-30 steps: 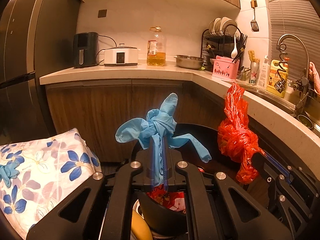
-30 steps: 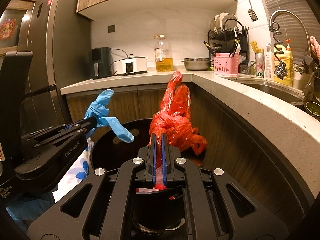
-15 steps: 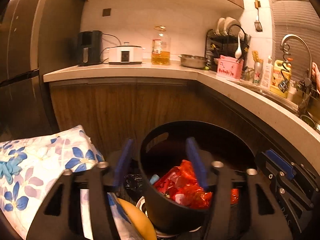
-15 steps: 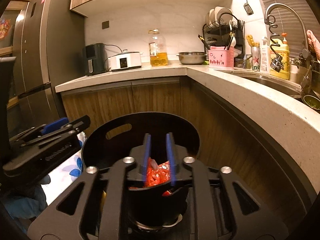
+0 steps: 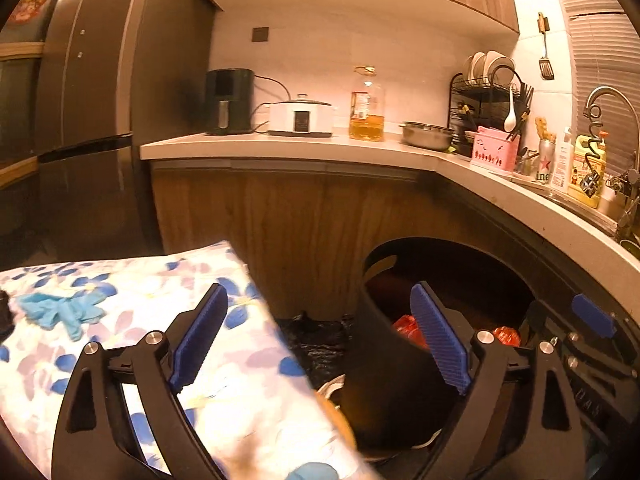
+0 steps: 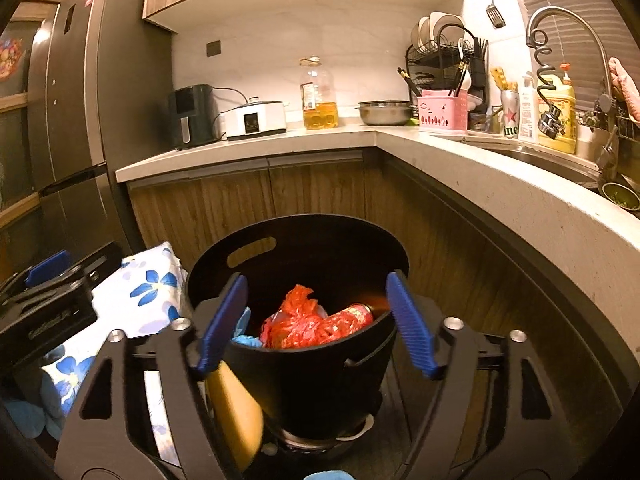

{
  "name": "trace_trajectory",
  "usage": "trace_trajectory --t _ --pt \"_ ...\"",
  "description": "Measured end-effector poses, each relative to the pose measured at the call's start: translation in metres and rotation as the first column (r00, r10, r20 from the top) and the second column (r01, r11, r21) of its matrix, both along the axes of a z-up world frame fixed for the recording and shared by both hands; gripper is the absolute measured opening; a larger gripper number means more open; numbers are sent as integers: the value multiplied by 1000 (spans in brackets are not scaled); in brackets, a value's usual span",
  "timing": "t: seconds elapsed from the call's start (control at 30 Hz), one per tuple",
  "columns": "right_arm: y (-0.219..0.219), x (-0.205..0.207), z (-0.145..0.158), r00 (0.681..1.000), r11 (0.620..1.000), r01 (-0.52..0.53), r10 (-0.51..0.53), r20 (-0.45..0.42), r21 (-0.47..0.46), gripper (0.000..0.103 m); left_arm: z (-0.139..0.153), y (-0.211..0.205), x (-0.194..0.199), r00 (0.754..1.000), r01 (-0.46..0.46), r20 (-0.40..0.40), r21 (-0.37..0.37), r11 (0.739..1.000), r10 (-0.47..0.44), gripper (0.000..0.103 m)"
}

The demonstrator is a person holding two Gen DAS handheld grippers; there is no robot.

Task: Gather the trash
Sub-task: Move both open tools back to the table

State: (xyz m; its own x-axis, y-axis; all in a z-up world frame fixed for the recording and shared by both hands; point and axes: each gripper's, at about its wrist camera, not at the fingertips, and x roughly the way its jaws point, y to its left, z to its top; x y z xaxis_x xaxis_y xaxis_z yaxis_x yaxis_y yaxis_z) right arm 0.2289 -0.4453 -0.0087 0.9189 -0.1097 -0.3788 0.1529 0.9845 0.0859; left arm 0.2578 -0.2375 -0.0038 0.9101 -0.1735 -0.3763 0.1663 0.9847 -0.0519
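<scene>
The left gripper (image 5: 318, 338) has just been opening and now stands spread wide with nothing between its pads. The right gripper (image 6: 316, 322) has likewise just been opening and is released, its fingers straddling the bin (image 6: 304, 356) without gripping it. The red bag (image 6: 308, 324) lies inside the bin, a scrap of blue glove (image 6: 242, 326) beside it at the left inner wall. The drop looks finished, so the step in hand is probably clearing away and going for more trash. To do it well, lift both grippers straight off the rim before swinging, so a finger does not tip the bin.

At the left, on a floral cloth (image 5: 140, 320), lies another blue glove (image 5: 60, 312), likely the next thing to collect; a low, open approach would suit such limp stuff.

Left to right in the room: a fridge (image 6: 76, 120), then the worktop (image 6: 248, 146) with an air fryer (image 6: 190, 116), a cooker (image 6: 256, 118), an oil bottle (image 6: 318, 96), a steel bowl (image 6: 384, 112), a pink basket (image 6: 442, 112), a dish rack (image 6: 444, 52) and the tap (image 6: 560, 32) at the right end.
</scene>
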Motion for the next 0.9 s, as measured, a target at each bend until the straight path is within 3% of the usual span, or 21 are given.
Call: trace_trajectory --t 0.03,0.23,0.53,0.9 --pt "1 -2 0 1000 1000 3 -3 -3 4 78 0 7 -5 1000 -19 4 5 1000 19 97" --pt "17 -15 -1 1000 1000 23 -23 -21 15 81 -2 37 -24 998 -69 -13 -41 997 69 97" --pt "61 -37 0 1000 1000 -4 4 -7 26 83 -10 99 -62 982 -190 -22 -29 981 190 97" --pt "166 -43 -9 988 988 -152 152 -15 30 84 -13 206 -107 911 -412 -11 -14 911 412 97"
